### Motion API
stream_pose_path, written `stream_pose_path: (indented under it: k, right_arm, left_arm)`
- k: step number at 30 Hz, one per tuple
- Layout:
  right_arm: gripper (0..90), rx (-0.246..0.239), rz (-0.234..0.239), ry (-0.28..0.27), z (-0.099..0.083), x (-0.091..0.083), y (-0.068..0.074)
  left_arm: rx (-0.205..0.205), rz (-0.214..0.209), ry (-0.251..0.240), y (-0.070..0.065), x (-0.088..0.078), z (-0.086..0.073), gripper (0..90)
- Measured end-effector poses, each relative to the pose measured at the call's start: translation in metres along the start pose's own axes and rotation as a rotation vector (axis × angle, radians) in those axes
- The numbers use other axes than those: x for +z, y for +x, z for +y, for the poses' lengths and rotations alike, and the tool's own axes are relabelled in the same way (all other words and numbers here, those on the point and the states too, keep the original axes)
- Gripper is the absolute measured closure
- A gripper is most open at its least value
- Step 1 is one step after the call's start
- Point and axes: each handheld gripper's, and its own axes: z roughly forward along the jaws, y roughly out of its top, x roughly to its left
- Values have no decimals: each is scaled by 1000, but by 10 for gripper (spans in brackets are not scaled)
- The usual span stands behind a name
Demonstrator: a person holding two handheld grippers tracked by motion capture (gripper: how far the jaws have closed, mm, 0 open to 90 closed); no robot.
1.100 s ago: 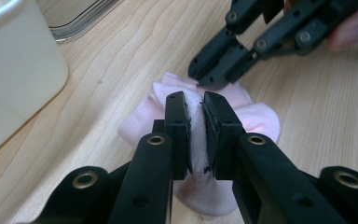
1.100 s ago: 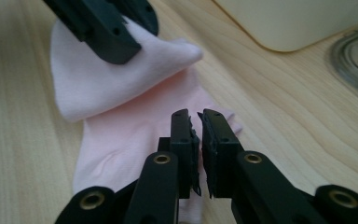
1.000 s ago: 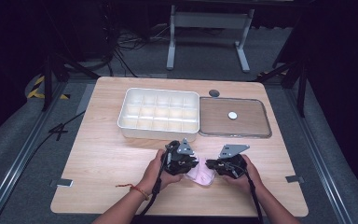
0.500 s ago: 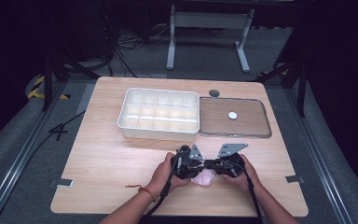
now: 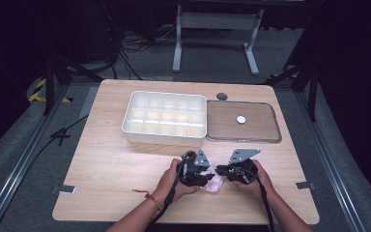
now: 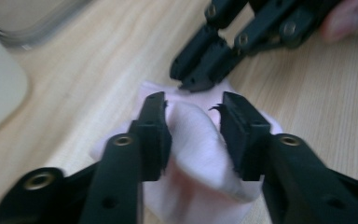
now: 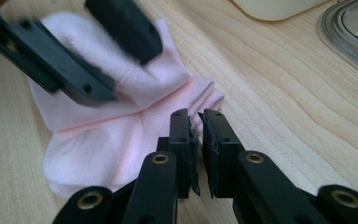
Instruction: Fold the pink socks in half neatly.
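my left gripper (image 6: 193, 105) has just been opening, jaws now parted around a raised fold of the pink cloth (image 6: 200, 154). my right gripper (image 7: 196, 123) is nearly shut at the cloth's edge, lower centre of the counter (image 5: 106, 169). no writing legible.

1. Left gripper (image 5: 204, 175) and right gripper (image 5: 221, 170) meet over pink cloth (image 5: 211, 184) near table (image 5: 106, 164) front edge.
2. White tray (image 5: 165, 118) and lid (image 5: 241, 121) lie side by side behind.
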Motion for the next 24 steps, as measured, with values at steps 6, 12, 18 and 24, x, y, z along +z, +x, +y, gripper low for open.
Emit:
stream_pose_path:
  k: [6, 12, 18, 24]
  right_arm:
    - [825, 1, -1, -4, -1, 0, 0]
    - [826, -6, 2, 0, -1, 0, 1]
    - [827, -12, -4, 2, 0, 0, 1]
    - [805, -23, -13, 8, 0, -2, 3]
  left_arm:
    - [-11, 20, -64, 7, -32, 4, 519]
    - [-35, 14, -80, 17, -47, -6, 645]
    - [22, -17, -2, -1, -16, -15, 689]
    - [80, -32, 35, -19, 6, -11, 690]
